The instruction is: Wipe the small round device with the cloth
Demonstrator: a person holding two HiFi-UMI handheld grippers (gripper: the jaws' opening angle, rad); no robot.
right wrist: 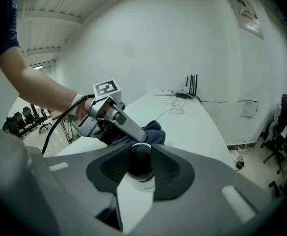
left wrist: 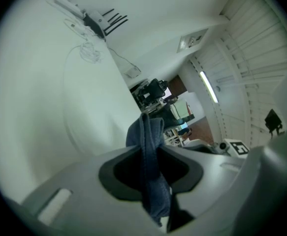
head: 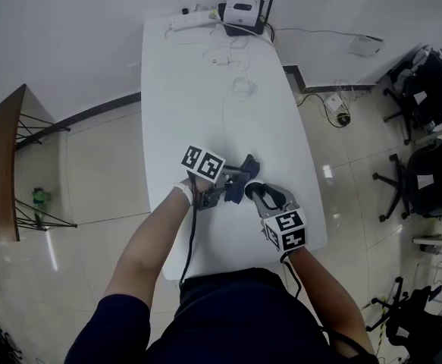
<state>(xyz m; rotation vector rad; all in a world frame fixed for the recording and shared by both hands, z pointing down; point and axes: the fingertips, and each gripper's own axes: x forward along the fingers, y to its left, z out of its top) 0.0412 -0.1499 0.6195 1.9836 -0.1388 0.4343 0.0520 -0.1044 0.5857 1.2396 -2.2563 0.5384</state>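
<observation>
Clearly, both grippers meet over the near part of the white table (head: 205, 74), in the lower middle of the head view. The left gripper (head: 224, 188) has its jaws closed tight on the cloth (left wrist: 145, 136), a dark blue fabric. In the left gripper view the cloth stands as a folded strip between the two dark pads and sticks out above them. The right gripper (head: 262, 196) grips the small round device (right wrist: 141, 161), which has a black shiny dome on a white base. In the right gripper view the pads press on both sides of the dome, at the centre of the frame. In that same view the cloth lies bunched just behind the device and seems to touch its far side, and the left gripper reaches in from the left of the frame with one metal finger just above the dome. At the far end of the table, at the top of the head view, are a white router (head: 243, 12) with black antennas, a power strip (head: 192, 20) and some thin white cables (head: 232, 55).
</observation>
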